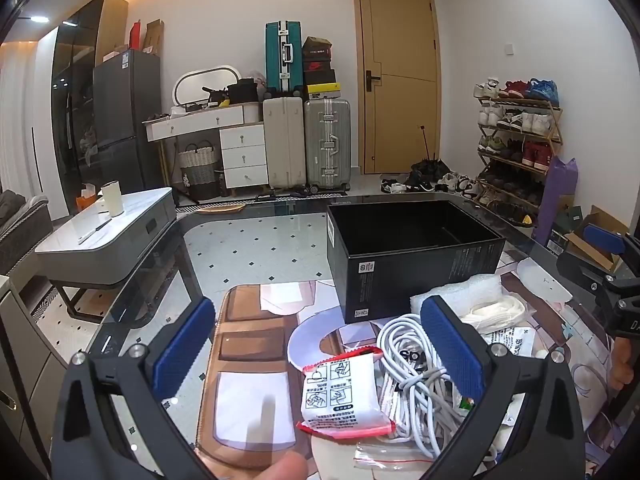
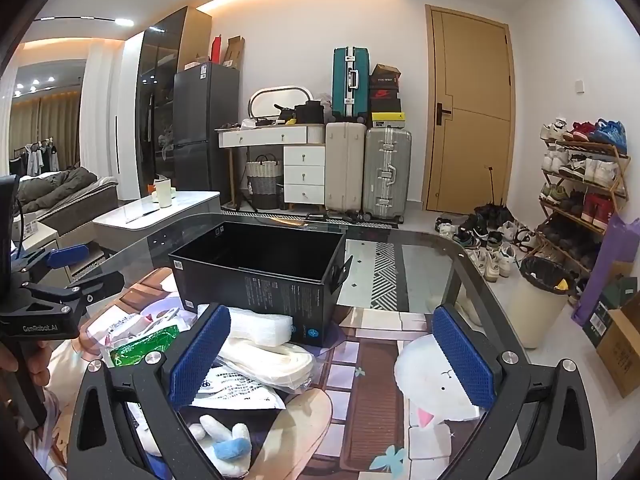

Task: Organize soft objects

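An open, empty black box point(image 1: 412, 256) point(image 2: 264, 276) stands on the glass table. In front of it lies a pile of soft items: a white and red packet point(image 1: 340, 394), a coiled white cable point(image 1: 408, 364), white bubble wrap point(image 1: 460, 292) point(image 2: 260, 324), a bag of white cord point(image 1: 496, 310) point(image 2: 268, 358), a green packet point(image 2: 140, 344) and a white and blue plush point(image 2: 224, 444). My left gripper point(image 1: 316, 344) is open above the red packet. My right gripper point(image 2: 332, 356) is open above the pile's right edge. Each gripper shows in the other's view, the right one point(image 1: 608, 264), the left one point(image 2: 60, 280).
A printed mat point(image 1: 248, 340) covers the glass table. A white side table point(image 1: 112, 228) stands to the left, suitcases point(image 1: 308, 140) and a door at the back, a shoe rack point(image 2: 580, 184) and a bin point(image 2: 536, 300) to the right.
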